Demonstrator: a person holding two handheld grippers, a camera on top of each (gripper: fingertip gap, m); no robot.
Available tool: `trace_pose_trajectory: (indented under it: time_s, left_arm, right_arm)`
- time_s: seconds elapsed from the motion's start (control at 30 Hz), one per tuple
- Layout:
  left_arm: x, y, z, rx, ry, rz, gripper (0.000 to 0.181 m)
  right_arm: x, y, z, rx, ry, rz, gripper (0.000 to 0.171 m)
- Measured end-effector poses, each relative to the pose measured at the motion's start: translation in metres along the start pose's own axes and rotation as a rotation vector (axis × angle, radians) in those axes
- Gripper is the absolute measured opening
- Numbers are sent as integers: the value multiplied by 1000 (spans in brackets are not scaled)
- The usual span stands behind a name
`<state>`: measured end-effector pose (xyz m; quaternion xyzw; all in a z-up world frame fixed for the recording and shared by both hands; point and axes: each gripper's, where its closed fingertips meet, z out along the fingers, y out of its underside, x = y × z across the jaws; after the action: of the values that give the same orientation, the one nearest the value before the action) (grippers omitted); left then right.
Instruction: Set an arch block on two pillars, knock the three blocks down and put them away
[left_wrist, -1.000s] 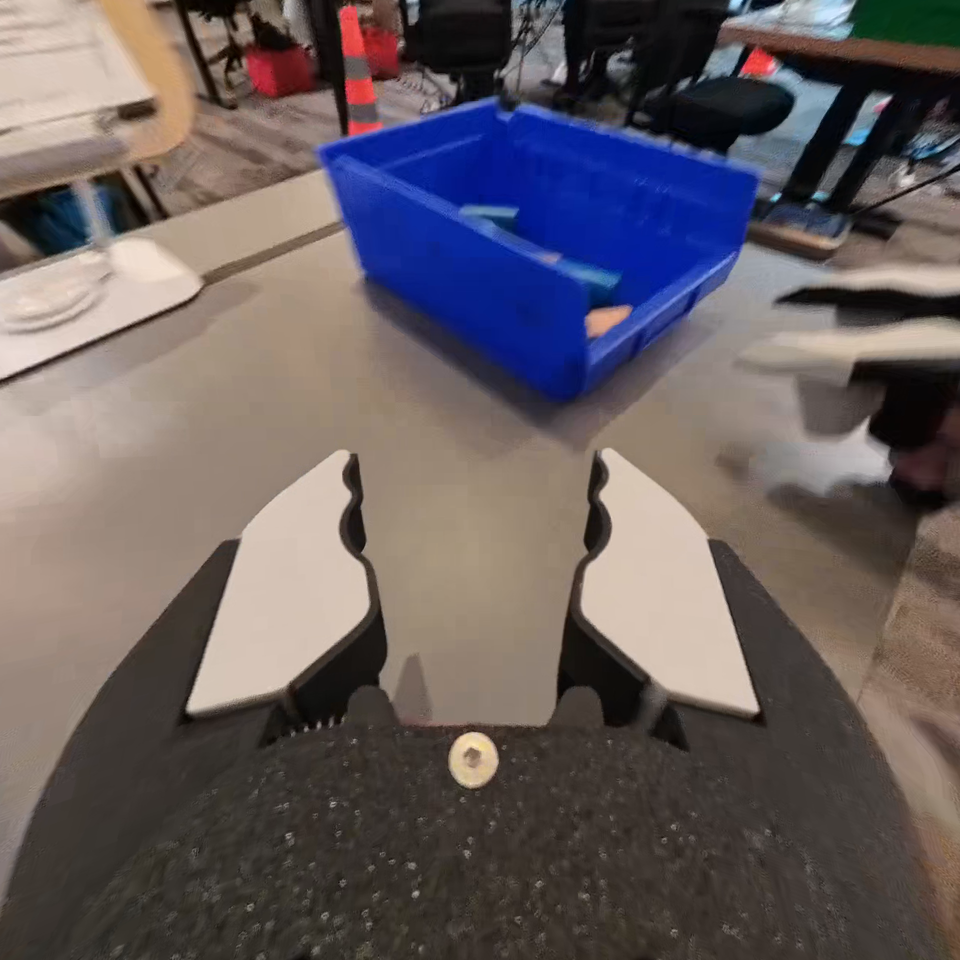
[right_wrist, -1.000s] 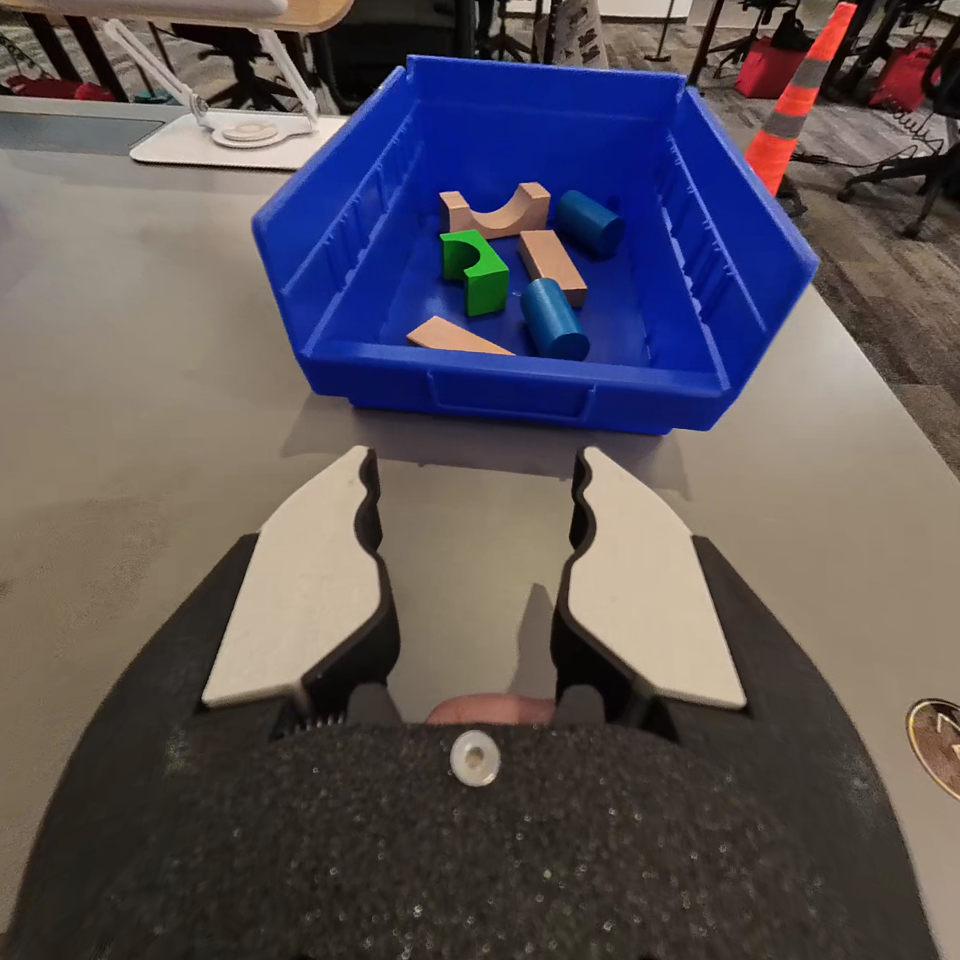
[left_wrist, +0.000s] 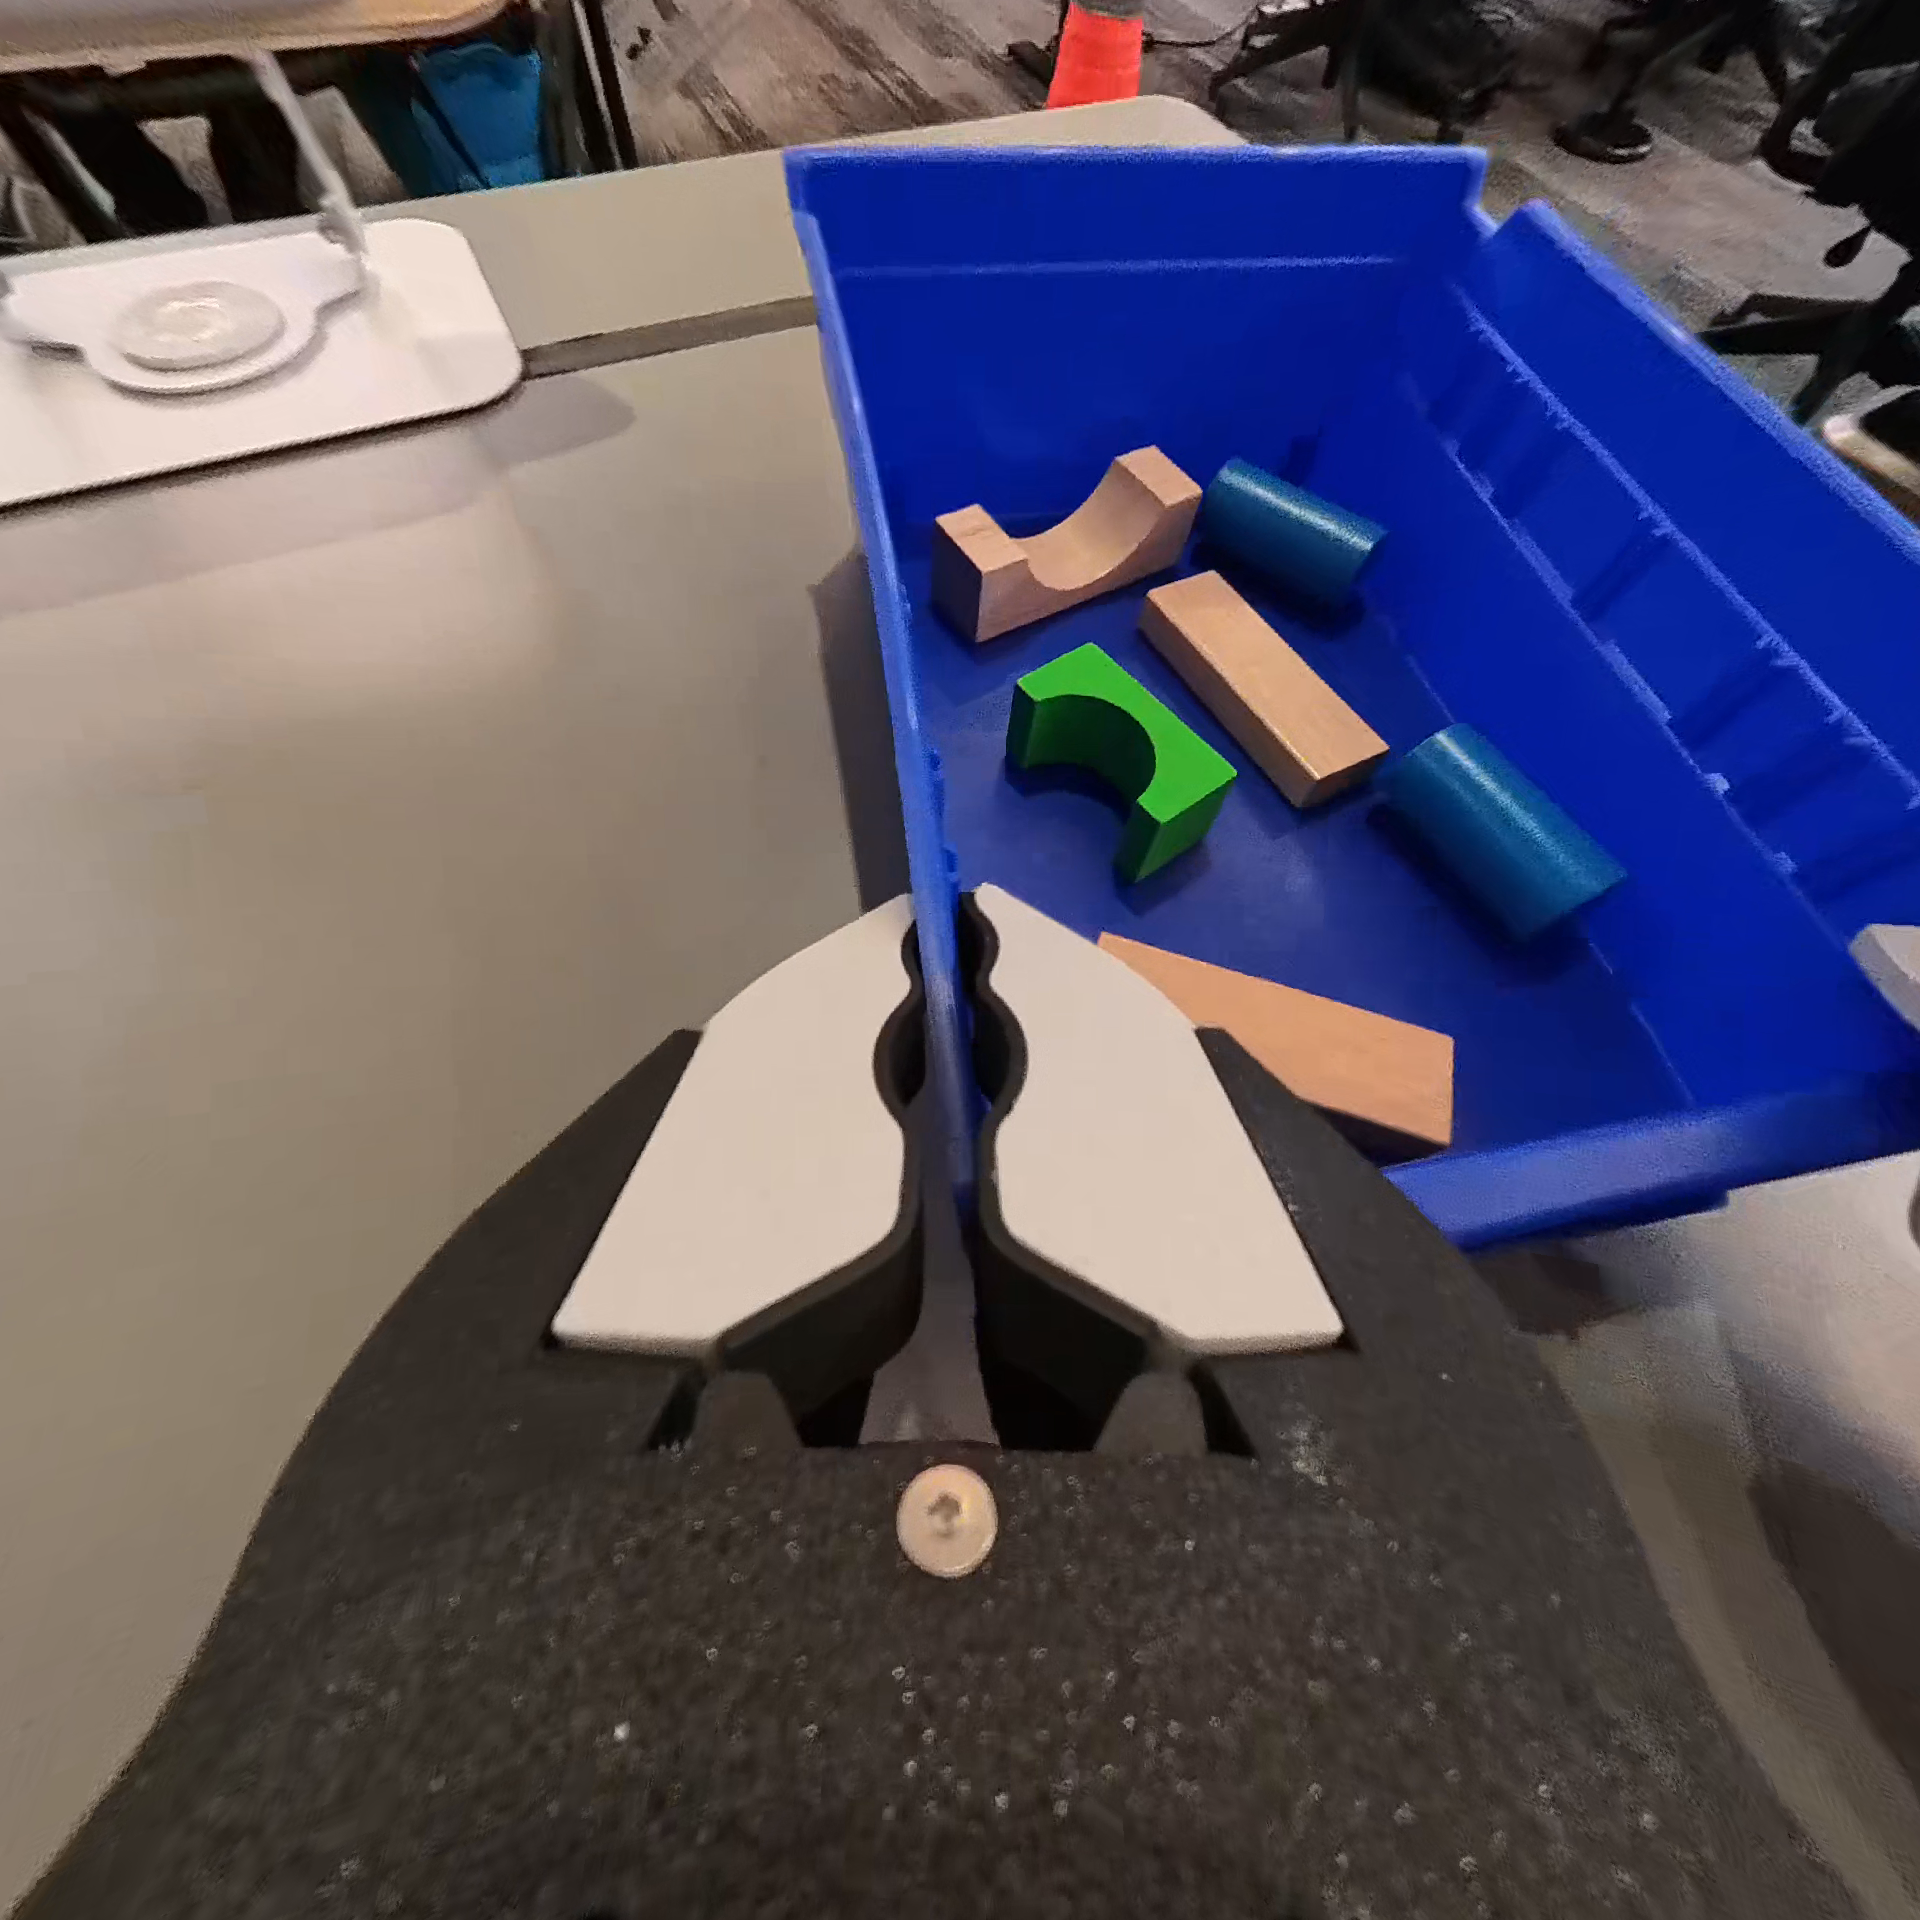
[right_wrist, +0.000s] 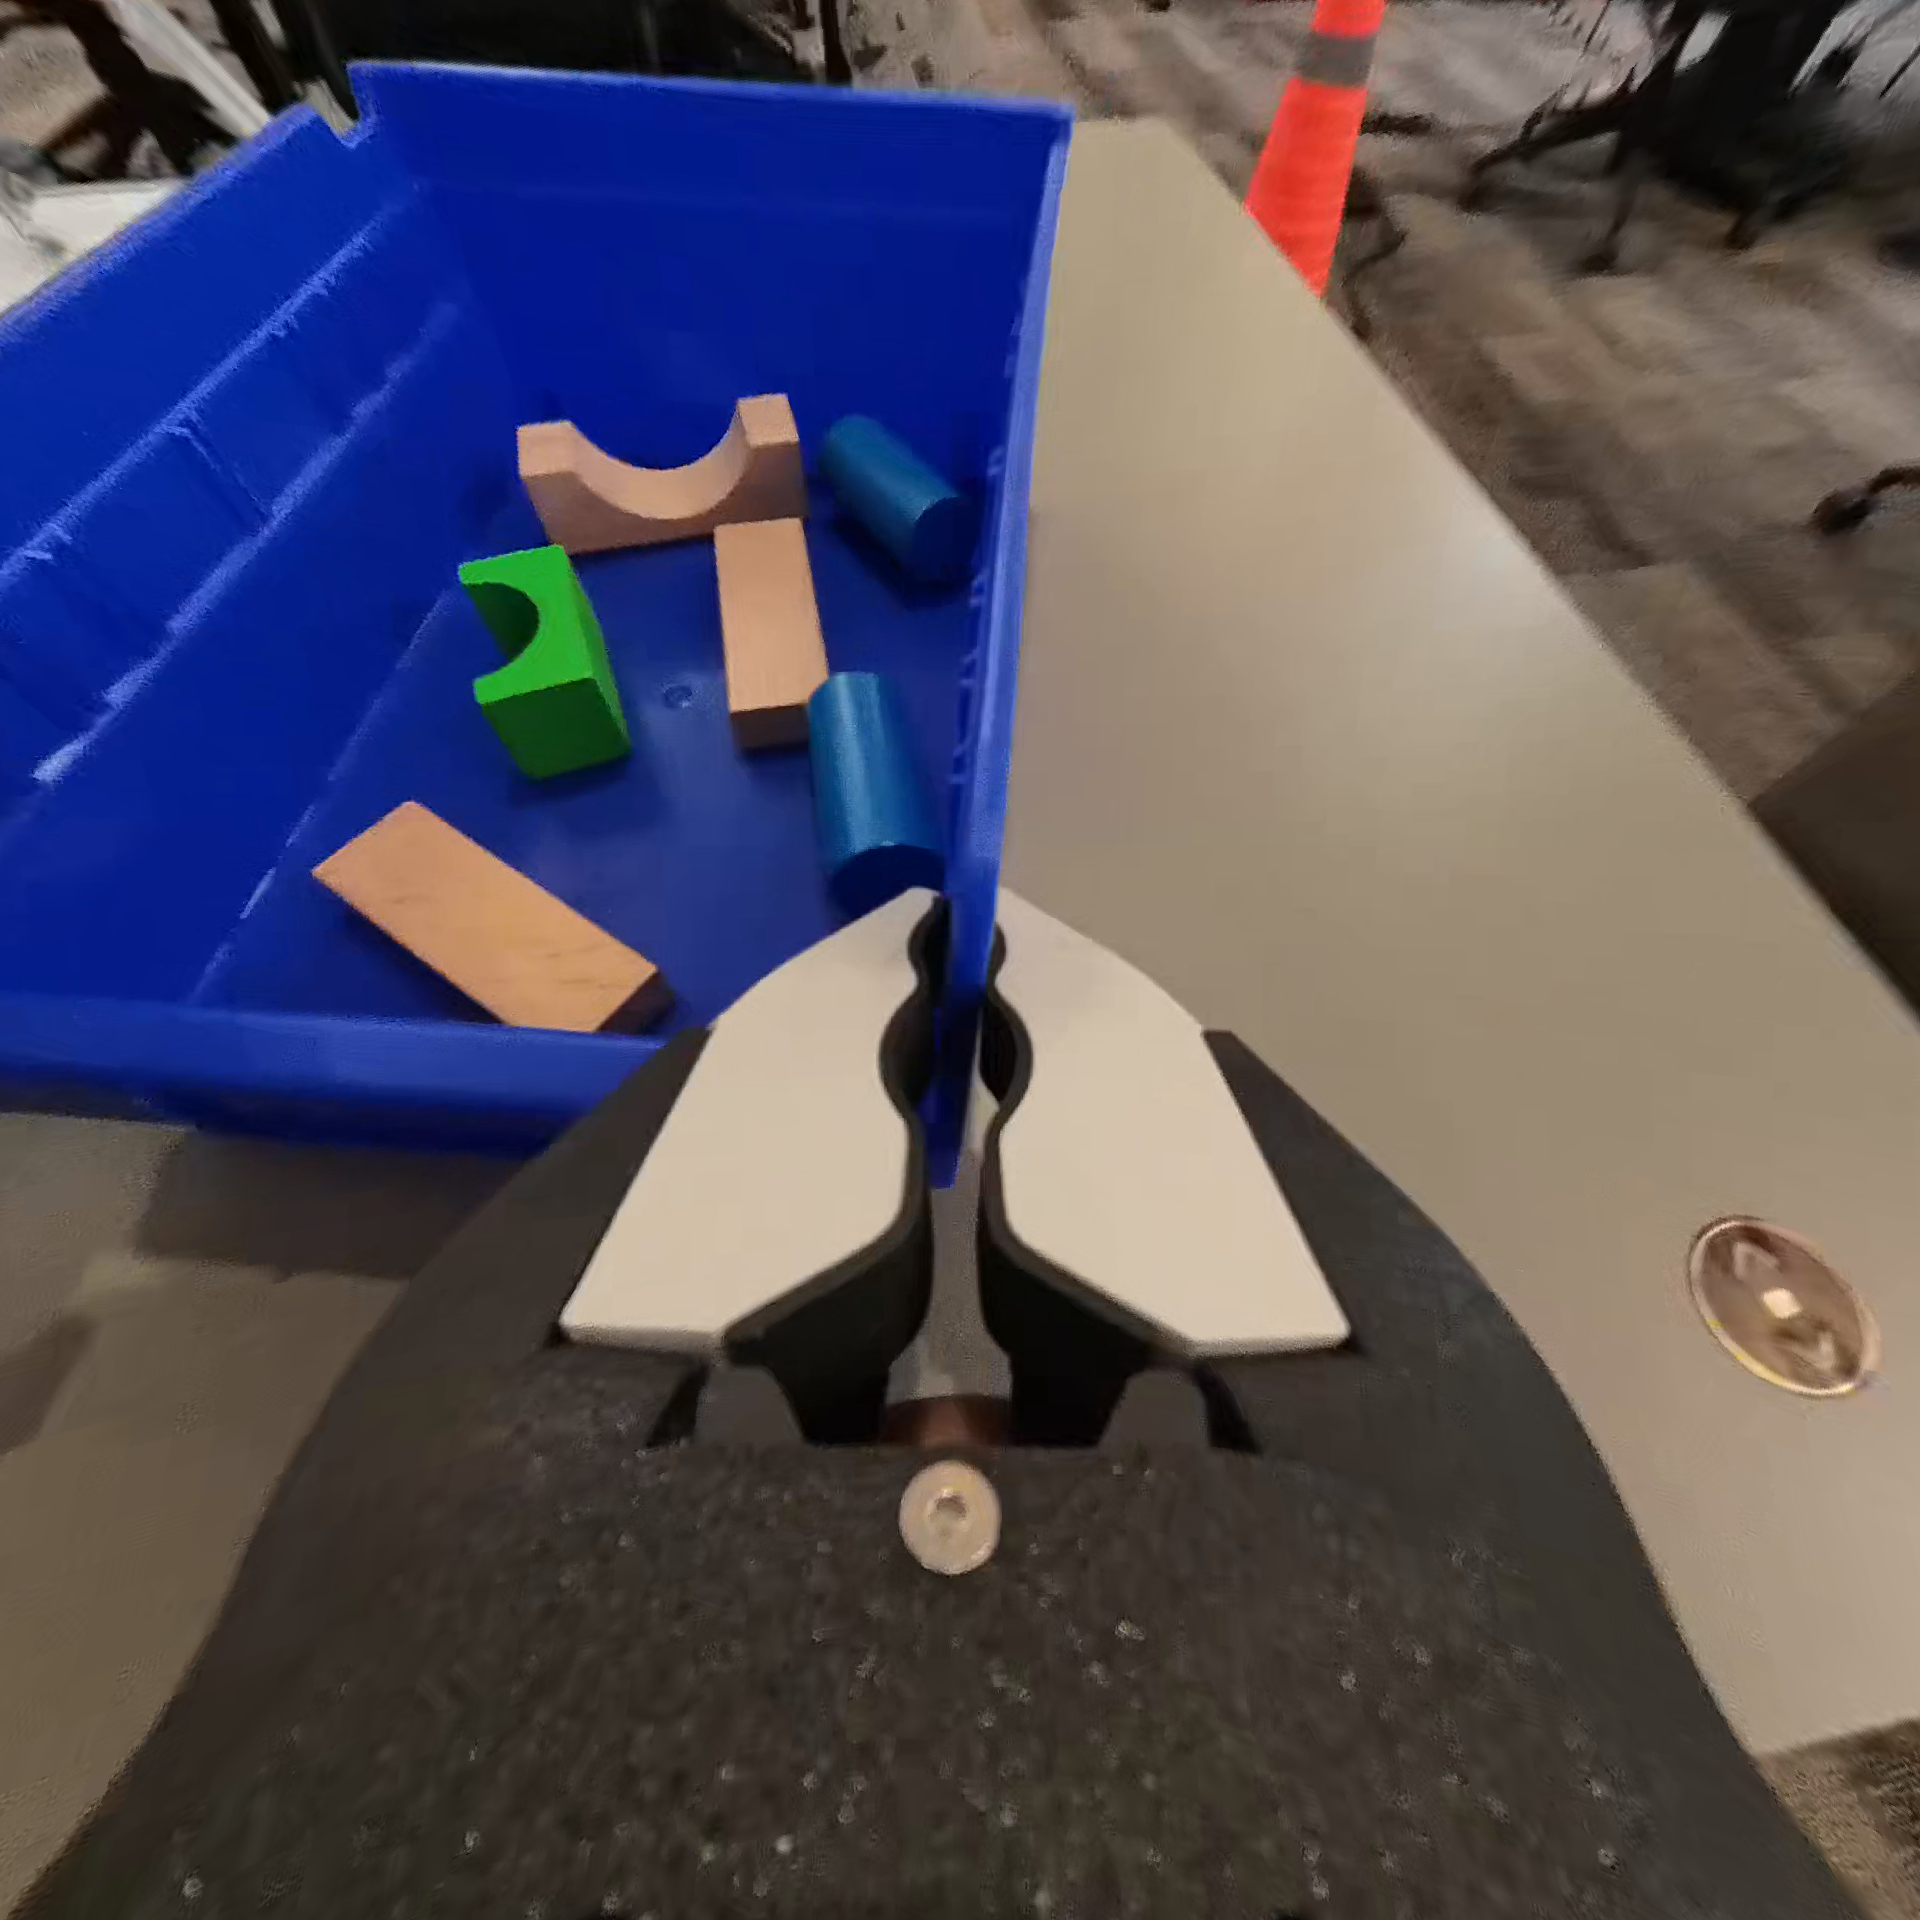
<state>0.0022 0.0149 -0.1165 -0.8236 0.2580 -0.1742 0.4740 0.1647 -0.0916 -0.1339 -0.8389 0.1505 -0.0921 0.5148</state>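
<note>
Left gripper (left_wrist: 943, 914) pinches blue bin (left_wrist: 1143, 343) left wall; right gripper (right_wrist: 966, 909) pinches right wall. Wedge block (left_wrist: 1309, 1039) partly hidden behind left finger.

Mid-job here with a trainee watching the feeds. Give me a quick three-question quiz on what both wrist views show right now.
1. True or false: the left gripper has its jaws closed on a wall of the blue bin.
2. How many blue cylinders lie in the bin?
3. Which block lies nearest the bin's low front lip: A) green arch, B) flat wedge-like wooden block, C) wooden arch?

Key: 1 true; the right gripper clamps the opposite wall. 2 two. 3 B.
</note>
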Motion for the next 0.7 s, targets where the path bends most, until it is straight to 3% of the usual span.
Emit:
trace_pose_trajectory:
  time_s: [0.23,0.47,0.6,0.7]
  left_arm:
    - [-96,-4,-56,84,-118,-60,2]
    - [-211,12,-95,65,-308,-78,2]
    - [-238,38,-88,44,-305,-127,3]
    - [-232,39,-84,81,-227,-122,12]
  right_arm:
    - [-100,-40,-11,142,-121,-84,2]
    - [-225,-36,17,108,-307,-86,2]
    - [-252,-25,30,79,-302,-136,2]
    - [-253,-16,36,37,-340,-84,3]
